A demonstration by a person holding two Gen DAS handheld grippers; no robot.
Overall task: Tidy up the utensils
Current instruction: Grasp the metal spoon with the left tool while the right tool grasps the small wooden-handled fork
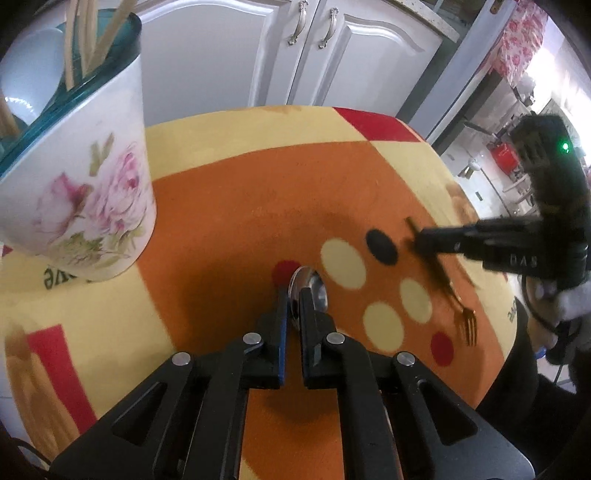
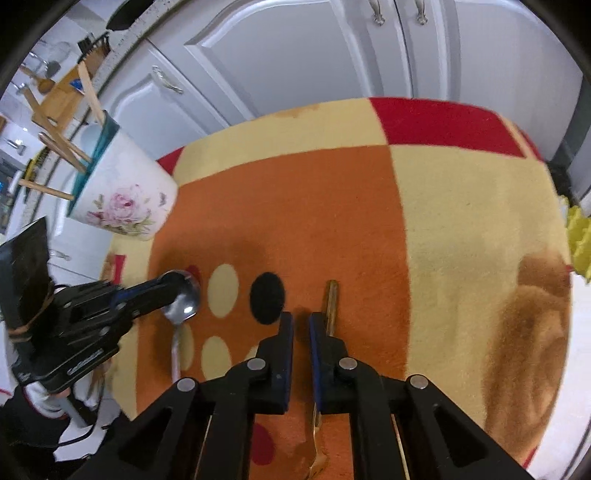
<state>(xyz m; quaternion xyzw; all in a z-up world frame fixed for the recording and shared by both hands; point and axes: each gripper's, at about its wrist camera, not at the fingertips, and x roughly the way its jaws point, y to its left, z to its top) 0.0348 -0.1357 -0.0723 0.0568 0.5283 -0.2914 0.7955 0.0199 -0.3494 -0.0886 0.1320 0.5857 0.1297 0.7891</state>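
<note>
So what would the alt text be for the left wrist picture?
The left gripper is shut on a silver spoon over an orange and yellow tablecloth. At right, the right gripper grips a gold fork; a floral utensil holder stands at left.

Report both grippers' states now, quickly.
Left gripper: shut on the spoon.
Right gripper: shut on the gold fork.

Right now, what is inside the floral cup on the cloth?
Several pale wooden sticks, probably chopsticks, stand in the floral cup, leaning against its teal rim. Their lower ends and the cup's bottom are hidden by its wall.
</note>
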